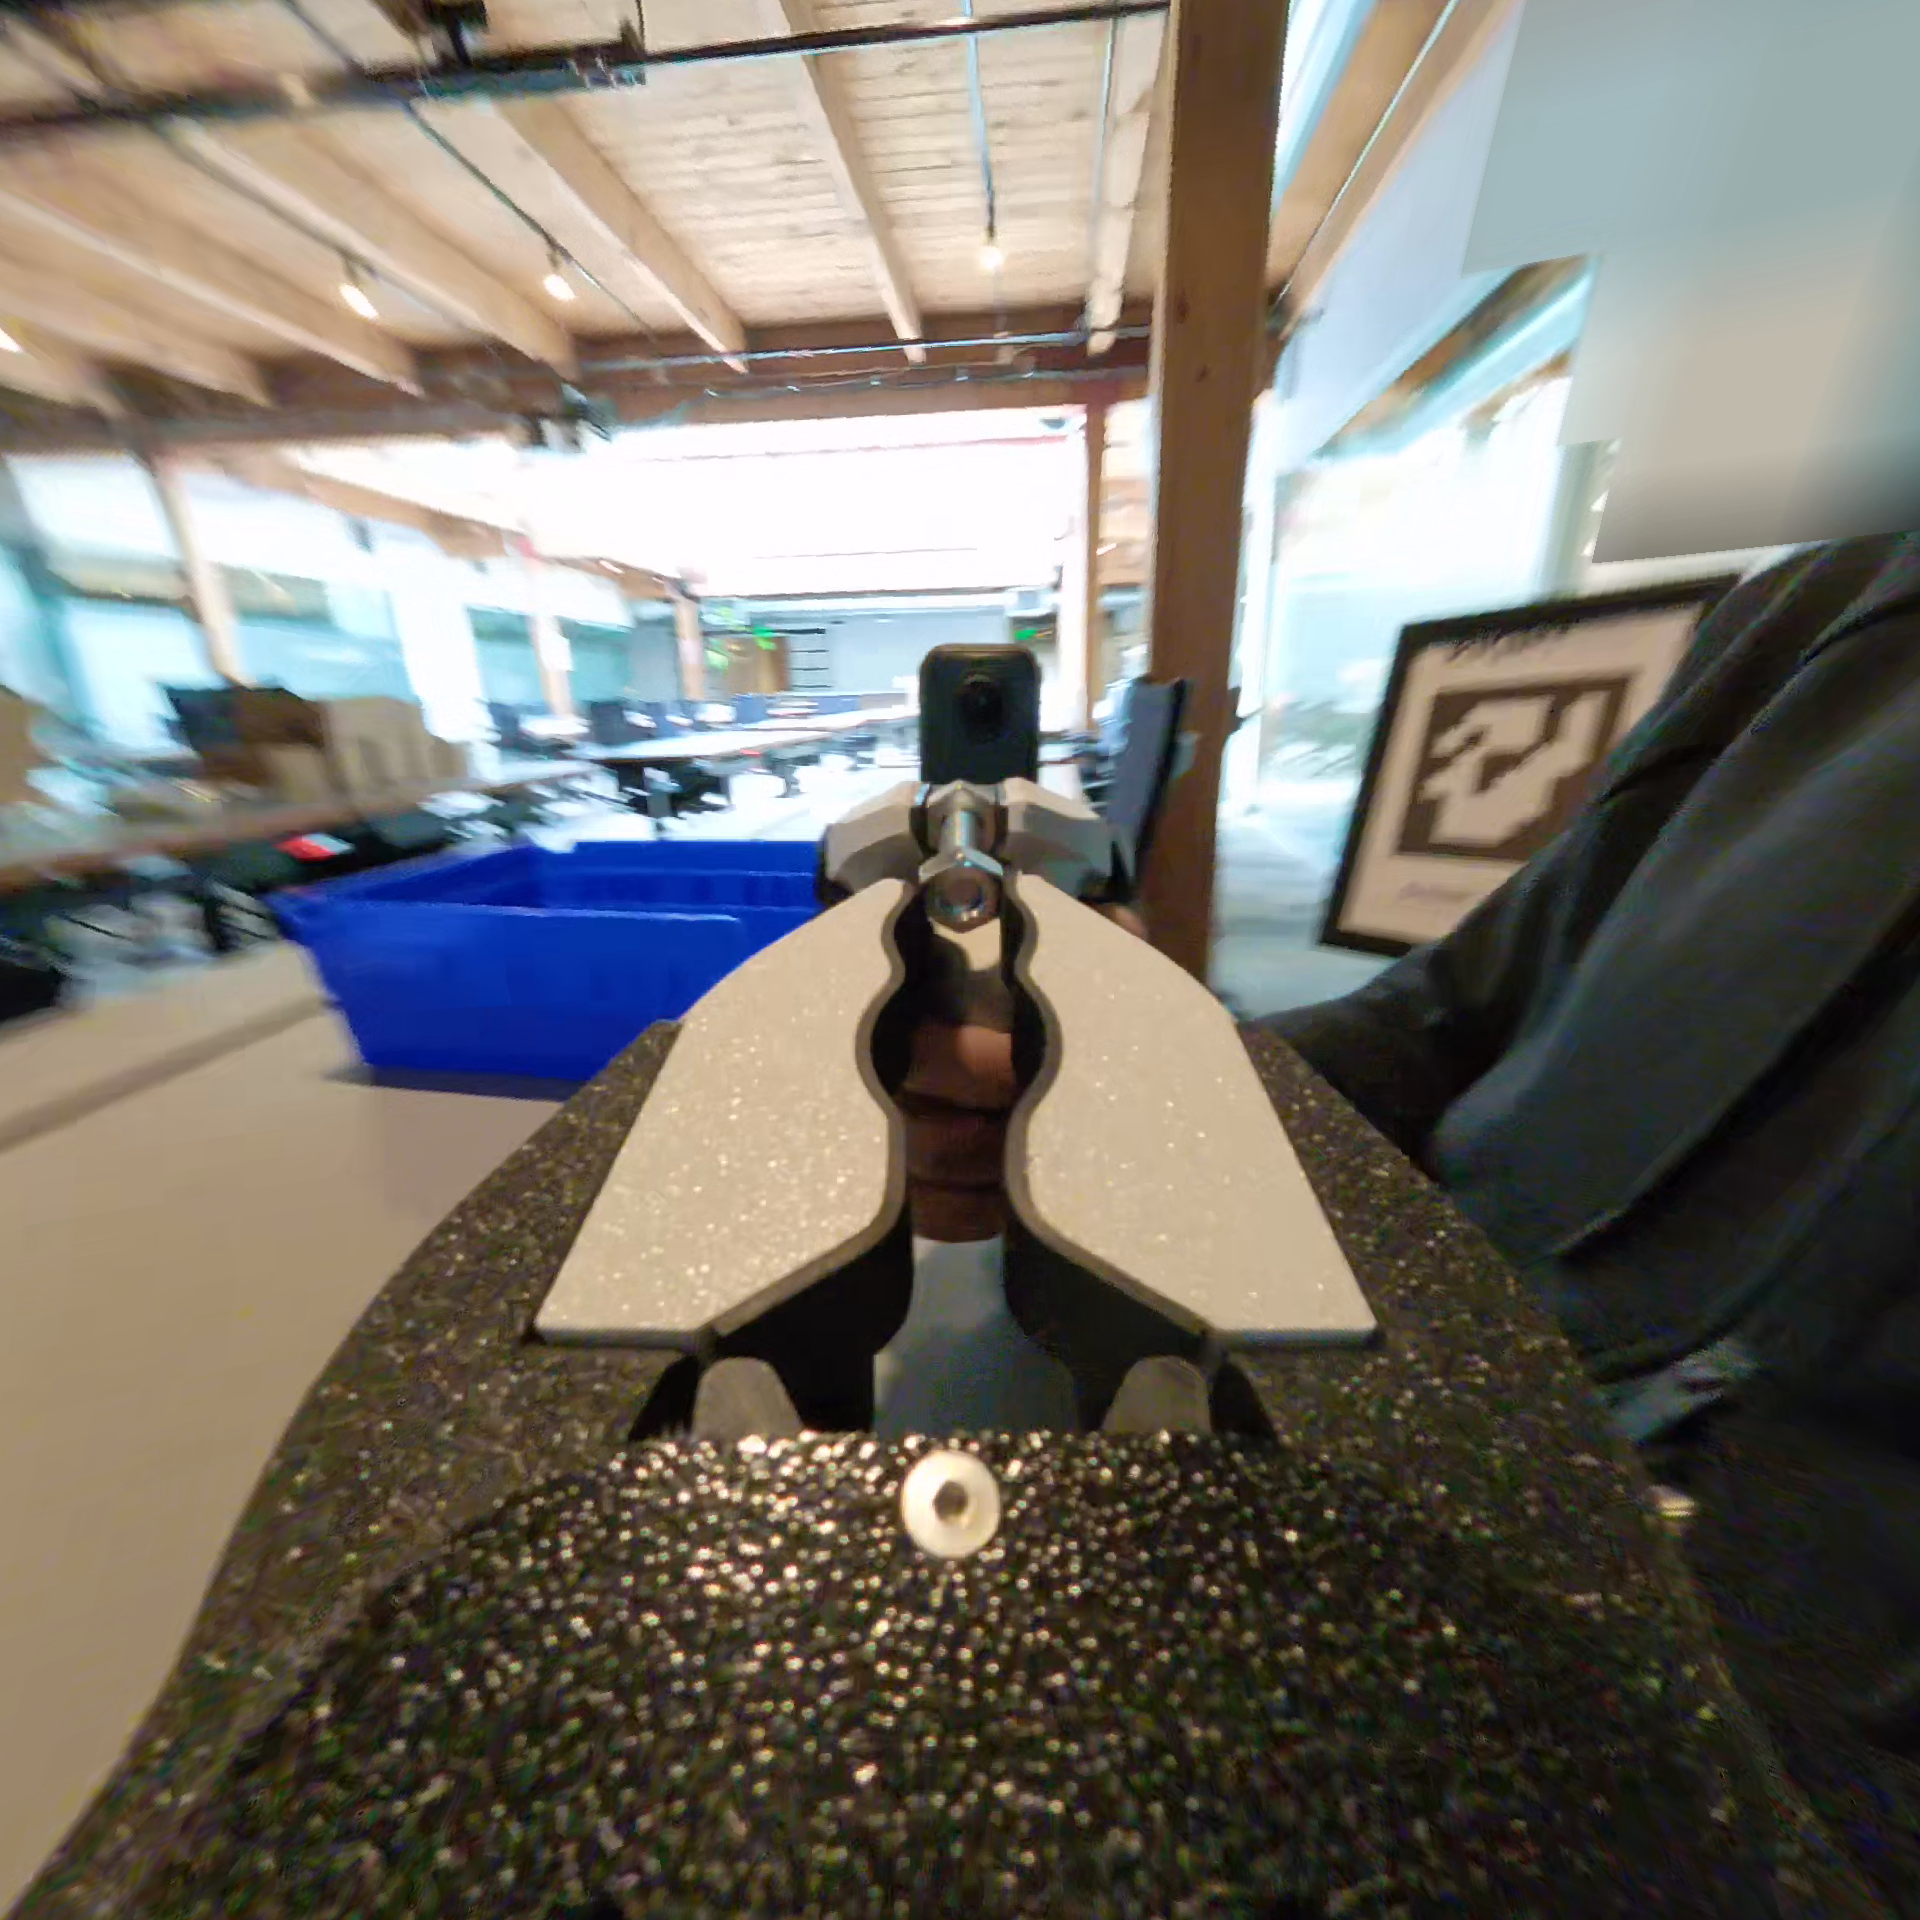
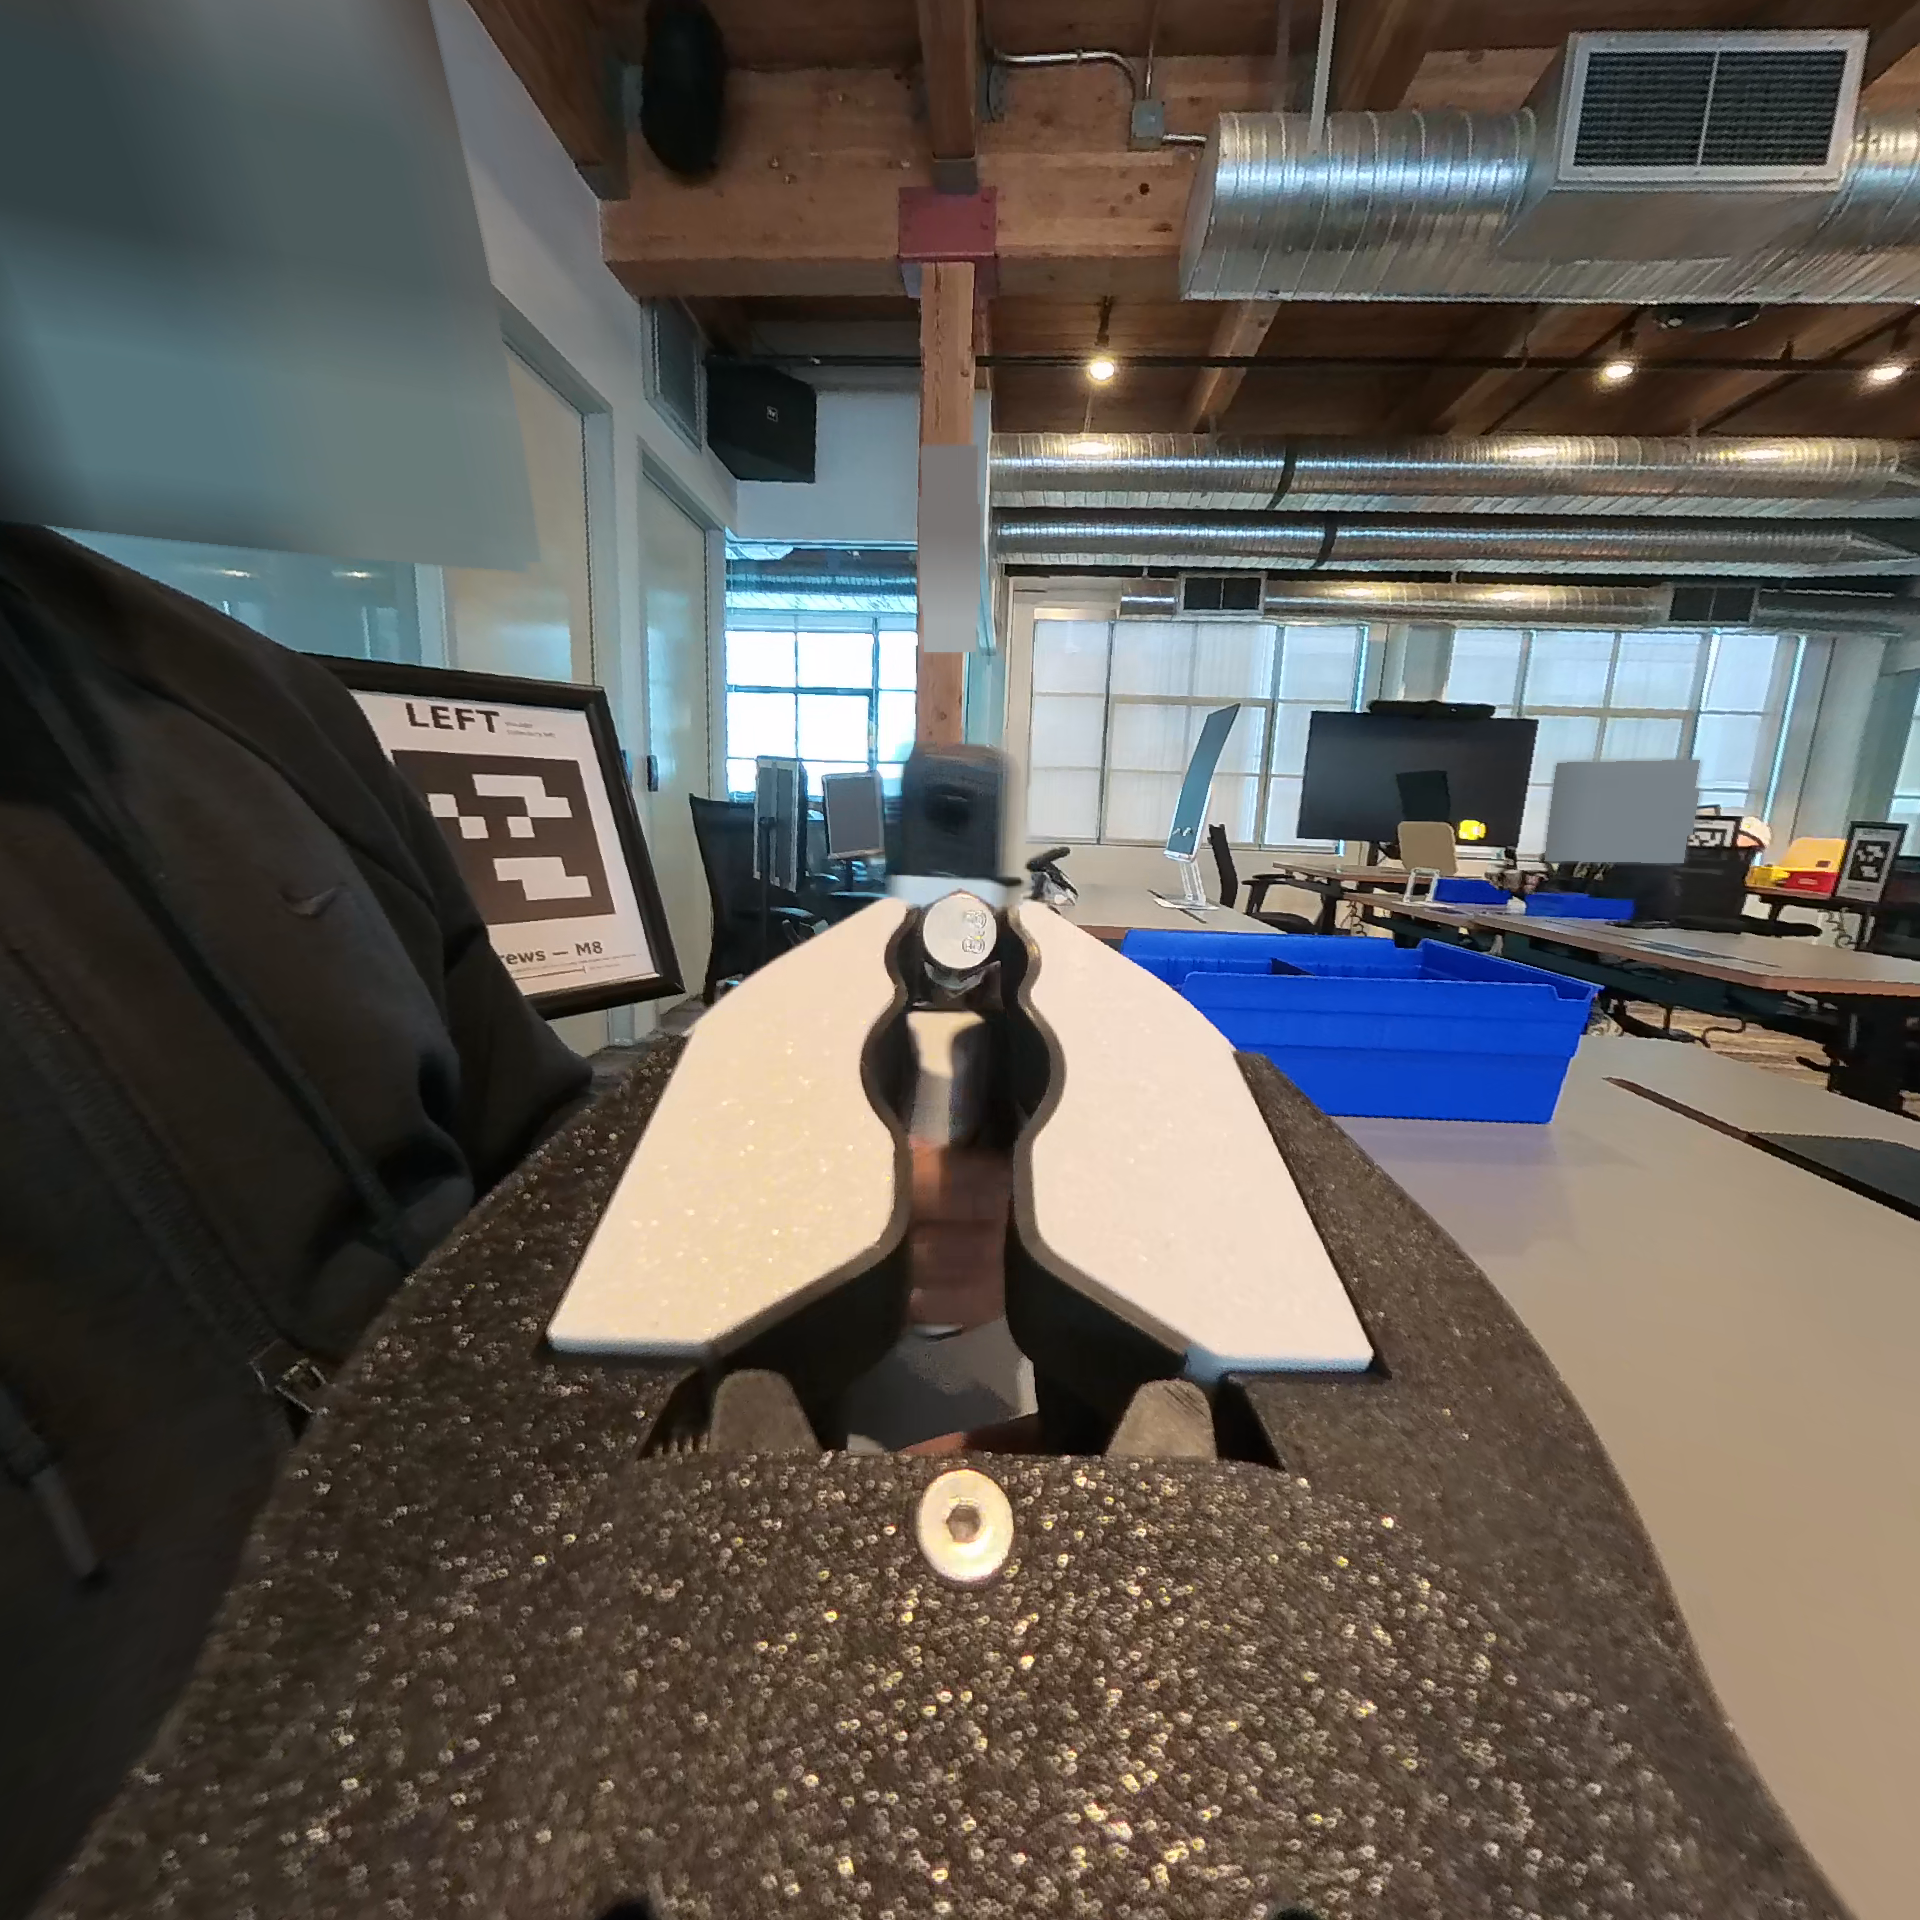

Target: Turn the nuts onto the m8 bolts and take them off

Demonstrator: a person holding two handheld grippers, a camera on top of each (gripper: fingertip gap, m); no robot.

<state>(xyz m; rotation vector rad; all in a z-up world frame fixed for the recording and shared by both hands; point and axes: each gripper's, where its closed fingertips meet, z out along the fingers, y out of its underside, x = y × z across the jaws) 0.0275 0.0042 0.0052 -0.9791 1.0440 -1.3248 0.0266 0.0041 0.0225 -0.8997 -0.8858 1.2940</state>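
Note:
In the left wrist view my left gripper (image 1: 958, 920) is shut on a silver hex nut (image 1: 958, 900) at its fingertips. The nut sits on the end of a silver M8 bolt (image 1: 954, 833) whose shaft runs away to the right gripper's grey fingers (image 1: 1044, 847), which face me. In the right wrist view my right gripper (image 2: 958, 951) is shut on the same bolt at its round head (image 2: 956, 928). The nut is hidden behind the head there. The left gripper's black camera (image 2: 951, 816) shows blurred just beyond. Both grippers are held in the air above the grey table (image 1: 187, 1195).
A blue plastic bin (image 1: 540, 956) (image 2: 1371, 1029) stands on the table beyond the grippers. A framed black-and-white marker sign (image 2: 509, 831) (image 1: 1507, 779) stands beside a person's dark jacket sleeve (image 1: 1662, 1039) (image 2: 208, 987). A wooden post (image 1: 1205, 468) rises behind. My two grippers' fingertips are within a few centimetres of each other.

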